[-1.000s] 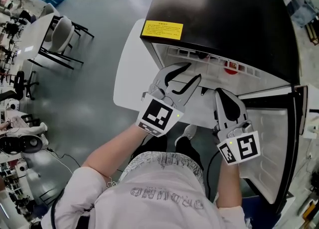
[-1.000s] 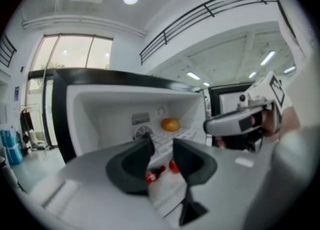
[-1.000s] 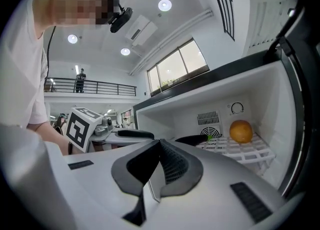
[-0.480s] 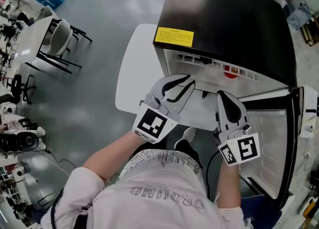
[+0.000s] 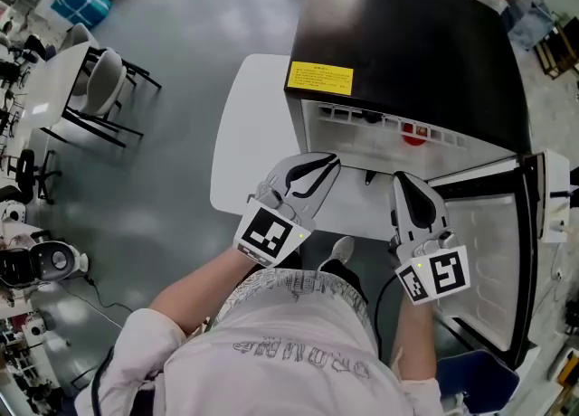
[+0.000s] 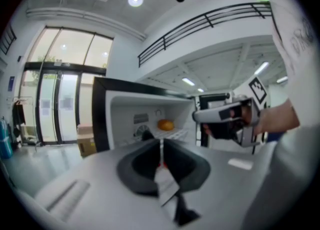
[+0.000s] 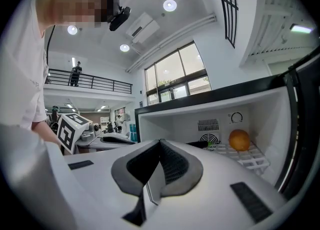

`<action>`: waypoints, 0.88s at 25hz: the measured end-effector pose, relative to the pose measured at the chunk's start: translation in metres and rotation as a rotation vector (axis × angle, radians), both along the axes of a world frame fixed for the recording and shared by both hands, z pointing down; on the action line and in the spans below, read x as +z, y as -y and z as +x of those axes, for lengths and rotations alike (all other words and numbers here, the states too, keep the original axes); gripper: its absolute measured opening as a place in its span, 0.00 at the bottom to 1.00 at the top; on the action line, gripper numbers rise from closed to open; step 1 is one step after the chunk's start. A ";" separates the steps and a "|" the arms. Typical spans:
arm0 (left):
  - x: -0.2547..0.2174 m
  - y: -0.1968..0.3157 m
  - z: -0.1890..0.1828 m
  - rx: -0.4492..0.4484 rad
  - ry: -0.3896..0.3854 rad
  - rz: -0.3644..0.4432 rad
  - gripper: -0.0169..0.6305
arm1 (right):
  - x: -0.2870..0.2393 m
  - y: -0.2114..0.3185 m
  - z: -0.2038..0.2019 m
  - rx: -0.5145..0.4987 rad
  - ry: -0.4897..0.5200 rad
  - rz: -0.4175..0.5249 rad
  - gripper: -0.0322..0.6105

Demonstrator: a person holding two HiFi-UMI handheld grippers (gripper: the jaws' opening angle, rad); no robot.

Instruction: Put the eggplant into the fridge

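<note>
The left gripper (image 5: 329, 164) has just been closing on nothing; it and the right gripper (image 5: 403, 179) are both pressed together, empty. The eggplant (image 7: 202, 145) seemingly lies inside the fridge (image 7: 175, 124), centre-right in the right gripper view: placement looks done.

Pale pink short-sleeved tee (image 5: 298, 351) (grey lettering across it). Left gripper (image 5: 327, 164) at 11 o'clock of it, right gripper (image 5: 403, 179) at 1 o'clock. Both have white shells, black pads and black-and-white marker cubes (image 5: 268, 234).
</note>
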State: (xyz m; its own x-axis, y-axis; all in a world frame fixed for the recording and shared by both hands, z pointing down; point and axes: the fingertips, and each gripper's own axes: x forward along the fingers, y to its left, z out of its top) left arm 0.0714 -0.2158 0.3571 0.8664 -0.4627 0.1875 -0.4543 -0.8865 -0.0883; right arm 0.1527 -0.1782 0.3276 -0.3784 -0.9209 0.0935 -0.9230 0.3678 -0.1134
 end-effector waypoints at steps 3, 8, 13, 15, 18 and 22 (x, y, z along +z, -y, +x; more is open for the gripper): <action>0.000 0.000 -0.007 0.018 -0.003 0.000 0.06 | 0.000 -0.001 -0.004 0.004 -0.004 -0.001 0.05; -0.004 0.002 -0.015 0.032 -0.015 0.007 0.04 | -0.001 0.000 -0.013 0.002 -0.011 0.002 0.05; -0.009 -0.001 -0.018 0.065 -0.030 0.004 0.04 | -0.005 0.000 -0.022 -0.002 -0.023 0.008 0.05; -0.010 -0.001 -0.019 0.074 -0.036 0.000 0.04 | -0.005 0.000 -0.026 -0.007 -0.028 0.008 0.05; -0.010 -0.001 -0.019 0.086 -0.043 -0.003 0.04 | -0.004 0.001 -0.032 -0.014 -0.033 0.009 0.05; -0.012 -0.004 -0.017 0.108 -0.048 -0.009 0.04 | -0.006 0.001 -0.037 -0.020 -0.046 0.005 0.05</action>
